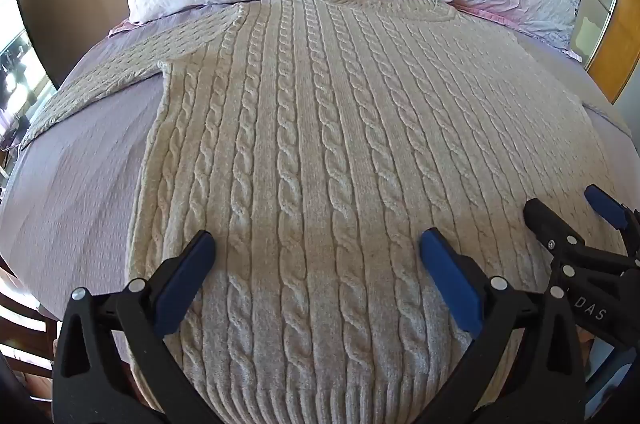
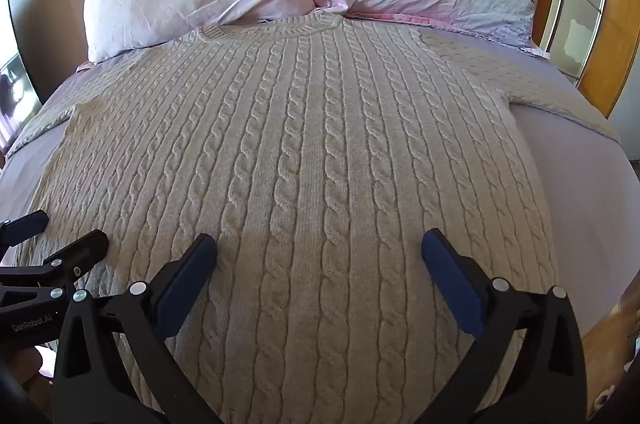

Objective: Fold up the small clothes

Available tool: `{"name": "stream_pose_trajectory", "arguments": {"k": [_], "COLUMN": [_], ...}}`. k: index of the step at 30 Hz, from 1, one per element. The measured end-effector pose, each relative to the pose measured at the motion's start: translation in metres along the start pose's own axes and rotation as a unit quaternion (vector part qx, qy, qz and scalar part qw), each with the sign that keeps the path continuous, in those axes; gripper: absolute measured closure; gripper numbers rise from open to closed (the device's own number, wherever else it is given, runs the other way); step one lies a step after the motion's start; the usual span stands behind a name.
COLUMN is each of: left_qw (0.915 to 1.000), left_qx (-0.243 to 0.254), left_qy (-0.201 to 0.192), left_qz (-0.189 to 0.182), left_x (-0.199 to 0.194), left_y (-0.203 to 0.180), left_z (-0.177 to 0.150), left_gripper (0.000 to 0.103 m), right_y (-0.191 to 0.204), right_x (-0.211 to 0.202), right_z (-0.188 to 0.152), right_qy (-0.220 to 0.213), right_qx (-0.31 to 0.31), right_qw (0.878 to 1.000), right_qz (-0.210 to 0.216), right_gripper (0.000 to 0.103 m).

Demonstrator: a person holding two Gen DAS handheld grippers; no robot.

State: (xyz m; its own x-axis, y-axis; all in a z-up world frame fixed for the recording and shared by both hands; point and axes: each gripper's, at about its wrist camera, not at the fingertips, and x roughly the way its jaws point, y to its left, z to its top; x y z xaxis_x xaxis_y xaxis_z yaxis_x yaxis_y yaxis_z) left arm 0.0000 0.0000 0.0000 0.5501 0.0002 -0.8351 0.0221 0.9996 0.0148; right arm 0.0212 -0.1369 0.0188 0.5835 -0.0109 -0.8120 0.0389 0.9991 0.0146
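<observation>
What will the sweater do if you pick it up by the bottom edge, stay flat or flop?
The sweater would probably flop and sag, since it is soft knit lying limp on the bed. Its thick cable knit looks fairly heavy, so the sleeve would likely dangle. The bumpy knit should grip well, not slip.

Two handheld grippers pointed forward side by side. The left gripper [image 1: 316, 244] had its black arms spread and its blue-padded fingers [image 1: 448, 280] wide apart. The right gripper [image 2: 320, 244] sat just beside it, jaws equally wide, blue pads [image 2: 184, 284] facing inward.
</observation>
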Motion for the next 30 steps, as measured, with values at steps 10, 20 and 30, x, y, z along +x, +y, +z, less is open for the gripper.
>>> {"name": "stream_pose_trajectory", "arguments": {"k": [10,20,30], "left_qw": [1.0000,1.0000,1.0000], "left_qx": [0.000,0.000,0.000], "left_qy": [-0.003,-0.005,-0.006], "left_qz": [0.000,0.000,0.000], "left_x": [-0.0002,-0.0004,-0.0006], "left_y": [0.0000,0.0000,0.0000], "left_z": [0.0002,0.0000,0.0000], "left_gripper": [0.002,0.002,0.002], "right_y": [-0.0004,-0.0007,-0.0010], "right_x": [-0.0005,-0.0005,-0.0007], "right_z": [-0.0001,-0.0004,-0.0007], "right_qy": [0.000,-0.001,-0.001], "right_qx": [0.000,0.000,0.000], "right_qw": [1.000,1.000,1.000], "right_qz": [0.000,0.000,0.000], "right_gripper": [0.001,0.001,0.001]}}
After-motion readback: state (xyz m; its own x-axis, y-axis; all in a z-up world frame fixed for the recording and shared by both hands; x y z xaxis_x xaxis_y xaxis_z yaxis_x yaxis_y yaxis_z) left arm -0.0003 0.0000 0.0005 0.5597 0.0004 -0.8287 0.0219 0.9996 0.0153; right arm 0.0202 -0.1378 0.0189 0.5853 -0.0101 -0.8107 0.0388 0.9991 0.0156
